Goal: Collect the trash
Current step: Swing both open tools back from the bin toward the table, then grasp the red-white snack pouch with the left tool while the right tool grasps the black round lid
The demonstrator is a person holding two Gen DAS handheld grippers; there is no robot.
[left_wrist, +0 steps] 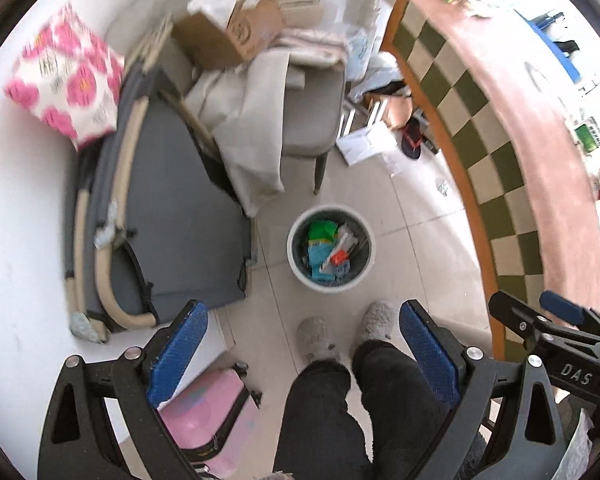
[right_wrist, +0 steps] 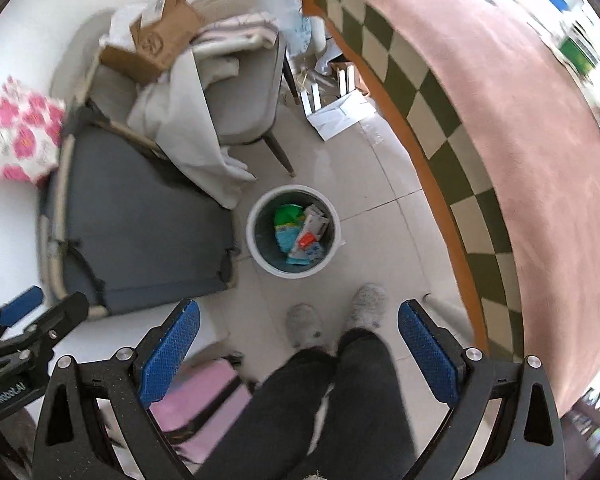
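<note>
Both tongs hang wide and empty above the person's slippered feet: the left tongs and the right tongs. Just beyond the feet, on the tiled floor, stands the white bin, already holding wrappers. Farther off, papers lie by the chair. A drop seems finished; next comes fetching more litter, probably from the worktop.

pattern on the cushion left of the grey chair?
White cushion with pink flower print; sharpest in the left wrist view.
</note>
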